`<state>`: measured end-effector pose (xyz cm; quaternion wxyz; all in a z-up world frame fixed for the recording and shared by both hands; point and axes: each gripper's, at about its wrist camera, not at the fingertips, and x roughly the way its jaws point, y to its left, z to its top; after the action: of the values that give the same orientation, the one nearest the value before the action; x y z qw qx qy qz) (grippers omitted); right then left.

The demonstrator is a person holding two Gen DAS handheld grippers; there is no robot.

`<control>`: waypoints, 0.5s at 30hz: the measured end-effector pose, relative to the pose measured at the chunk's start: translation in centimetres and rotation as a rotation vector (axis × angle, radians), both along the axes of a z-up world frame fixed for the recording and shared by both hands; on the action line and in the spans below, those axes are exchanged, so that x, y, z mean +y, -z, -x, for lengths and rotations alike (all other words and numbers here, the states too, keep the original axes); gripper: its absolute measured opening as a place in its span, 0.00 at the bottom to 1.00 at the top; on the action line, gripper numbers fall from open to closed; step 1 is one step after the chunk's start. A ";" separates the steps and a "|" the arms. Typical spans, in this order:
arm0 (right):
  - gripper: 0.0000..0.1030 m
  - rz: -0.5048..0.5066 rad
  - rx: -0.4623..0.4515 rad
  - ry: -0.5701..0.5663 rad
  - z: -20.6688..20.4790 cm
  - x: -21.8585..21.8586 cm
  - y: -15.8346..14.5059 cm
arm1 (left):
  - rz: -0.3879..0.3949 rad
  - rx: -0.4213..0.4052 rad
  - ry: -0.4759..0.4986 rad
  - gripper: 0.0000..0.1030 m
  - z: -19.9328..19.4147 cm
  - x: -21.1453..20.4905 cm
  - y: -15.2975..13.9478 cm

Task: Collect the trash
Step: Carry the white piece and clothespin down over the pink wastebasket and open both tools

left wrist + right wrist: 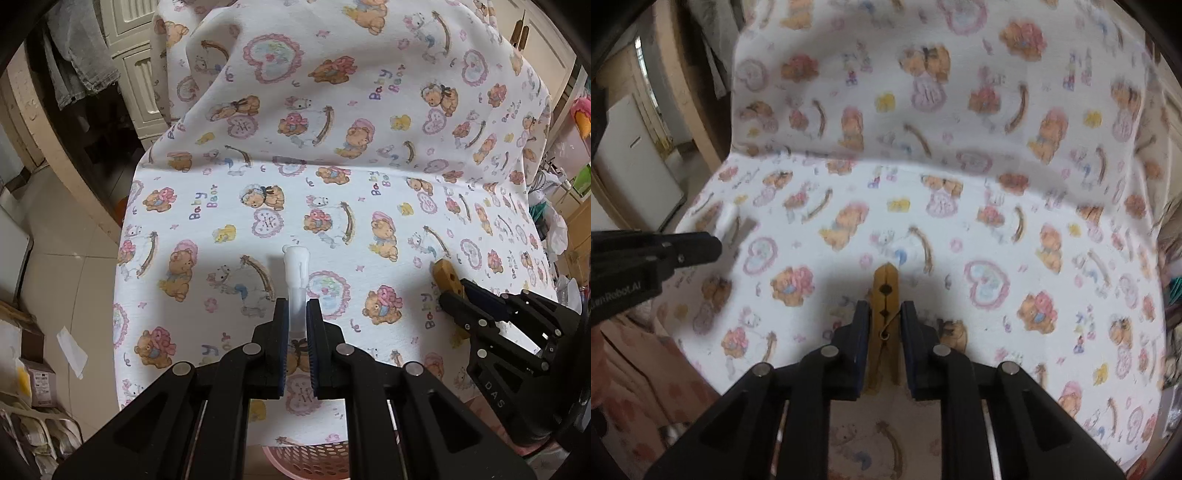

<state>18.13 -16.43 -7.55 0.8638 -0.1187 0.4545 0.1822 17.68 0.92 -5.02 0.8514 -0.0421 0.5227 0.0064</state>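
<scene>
— What's the left gripper [296, 317] got?

— A small white plastic piece [295, 271]. Its jaws are closed on the clear lower end, and the white knobbly top sticks out past the fingertips, over the bear-print cloth [351, 206].

— And the right gripper [884, 321]?

— Clamped on a wooden clothespin [885, 295]. The pin runs lengthwise between the two pads, its tapered tip poking forward beyond them, its back end reaching down between the fingers.

— Are the two near each other?

— Side by side above the flat part of the cloth, not touching. From the left camera you see the right gripper [458, 295] coming in at the lower right with the clothespin [445, 271] tip showing ahead of it. From the right camera the left gripper [713, 242] comes in from the left edge with the white piece [726, 219] at its tip, though that view is blurred.

— Anything under them?

— A pink basket [306, 461] with holes in its wall, at the near edge of the cloth, just below the left gripper. The cloth also rises behind as a draped back.
</scene>
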 end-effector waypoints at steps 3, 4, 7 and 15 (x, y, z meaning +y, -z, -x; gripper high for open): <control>0.15 -0.047 -0.027 0.021 0.5 -0.3 -1.0 | 0.004 -0.021 -0.002 0.08 0.3 0.0 -0.5; 0.15 -0.061 -0.036 0.018 0.7 -0.4 -1.6 | 0.005 -0.030 -0.002 0.08 0.5 0.0 -0.8; 0.15 -0.090 -0.071 0.018 1.6 -1.0 -3.3 | -0.018 -0.066 -0.008 0.08 1.4 0.1 -1.7; 0.15 -0.234 -0.158 0.050 7.2 -3.0 -8.6 | 0.073 -0.107 -0.001 0.08 5.5 -0.2 -5.5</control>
<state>10.95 -19.41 1.06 0.9091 -0.0198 0.3635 0.2024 12.16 0.77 0.53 0.8760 -0.0735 0.4764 -0.0146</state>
